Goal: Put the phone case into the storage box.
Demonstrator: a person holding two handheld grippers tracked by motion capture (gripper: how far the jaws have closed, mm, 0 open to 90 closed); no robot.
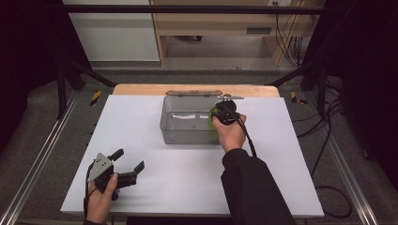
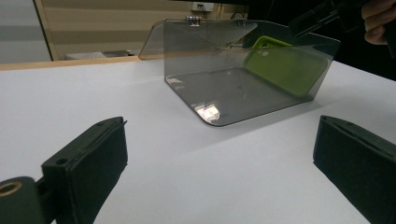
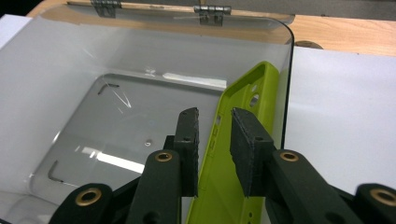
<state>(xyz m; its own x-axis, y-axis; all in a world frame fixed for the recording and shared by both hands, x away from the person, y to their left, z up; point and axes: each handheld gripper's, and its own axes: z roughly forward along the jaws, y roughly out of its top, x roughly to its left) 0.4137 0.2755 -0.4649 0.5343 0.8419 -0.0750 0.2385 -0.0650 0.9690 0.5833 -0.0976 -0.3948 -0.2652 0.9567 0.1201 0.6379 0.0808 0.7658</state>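
I have the right gripper [image 3: 215,149] poised over the right end of the clear box [image 1: 171,129], which sits on the white table [image 1: 141,187] with its hinged lid [image 3: 154,7] swung back. The green phone case [image 3: 233,140] stands on edge inside the box, leaning against its right wall. In the right gripper view the case's upper rim rises into the gap between my two fingers [image 3: 189,144], one pad on each side of it; the jaws stand slightly apart, and I cannot tell whether either pad touches the case, so I read it as released rather than pinched. My left gripper [image 1: 126,164] rests low near the table's front left corner, well apart from the box, jaws spread wide with nothing between them.
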